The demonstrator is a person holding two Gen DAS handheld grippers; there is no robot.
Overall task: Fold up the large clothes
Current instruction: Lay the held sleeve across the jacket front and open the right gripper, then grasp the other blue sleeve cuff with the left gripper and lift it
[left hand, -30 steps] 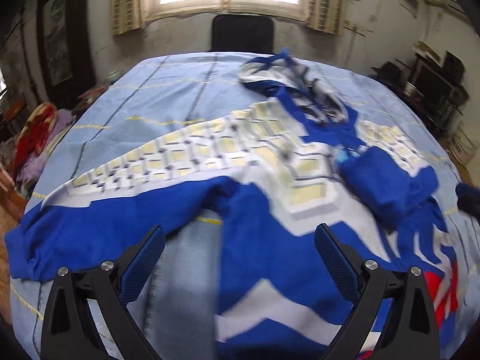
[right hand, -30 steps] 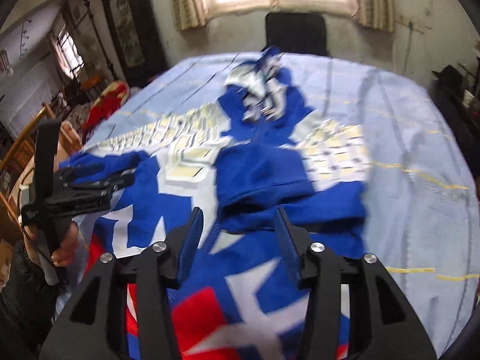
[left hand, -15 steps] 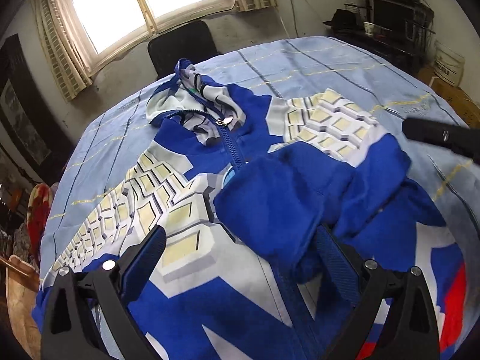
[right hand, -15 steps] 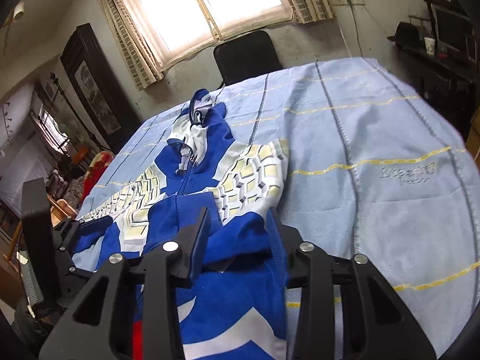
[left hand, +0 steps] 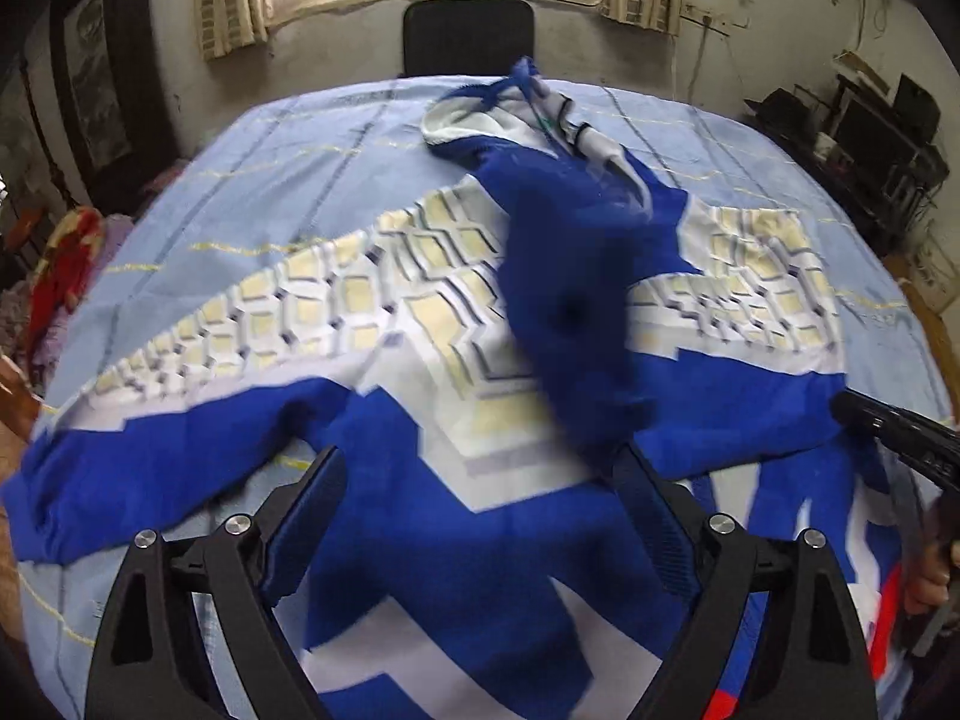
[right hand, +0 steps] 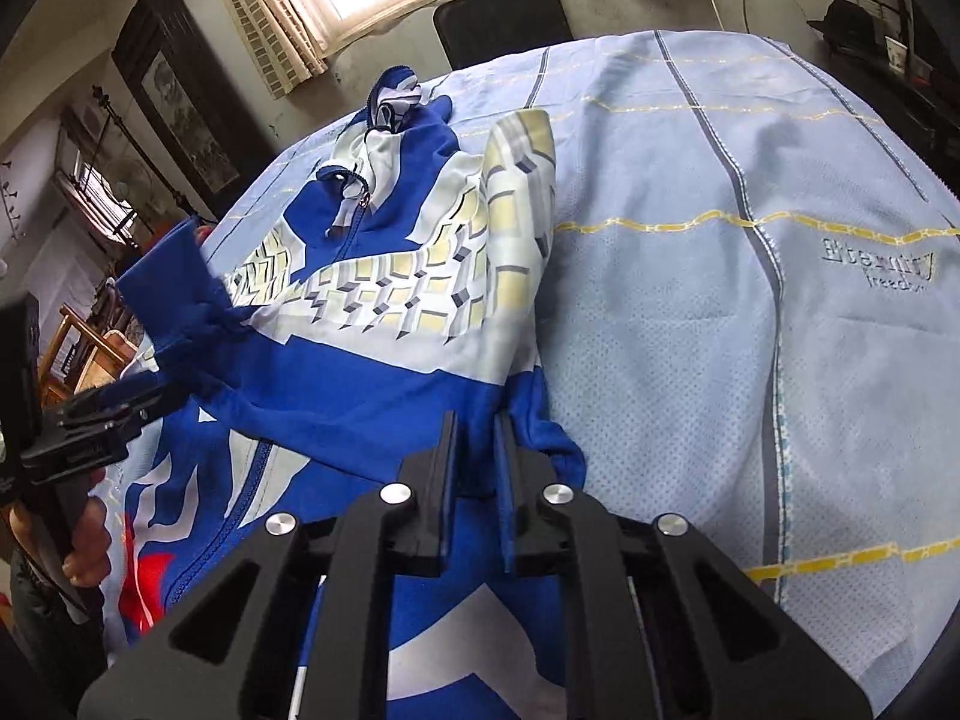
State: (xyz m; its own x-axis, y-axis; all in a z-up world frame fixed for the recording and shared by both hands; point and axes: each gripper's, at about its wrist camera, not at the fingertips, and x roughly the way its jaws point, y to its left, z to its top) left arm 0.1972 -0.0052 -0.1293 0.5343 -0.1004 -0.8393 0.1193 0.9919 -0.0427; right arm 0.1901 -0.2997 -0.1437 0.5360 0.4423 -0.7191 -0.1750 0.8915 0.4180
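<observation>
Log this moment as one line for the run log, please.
step: folding jacket | right gripper: fingers shut on jacket side edge | left gripper: open, blue sleeve draped ahead of it | surface: light blue sheet

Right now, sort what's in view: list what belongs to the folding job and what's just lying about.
For the job:
blue jacket
left gripper
right gripper, jaws shut on the jacket's side
light blue sheet

Lying about:
black chair
red cloth

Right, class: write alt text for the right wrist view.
The right gripper, nearly shut, pinches a blue fold of a blue, white and cream zip hoodie spread on a light blue bedsheet. The left gripper shows at left.
</observation>
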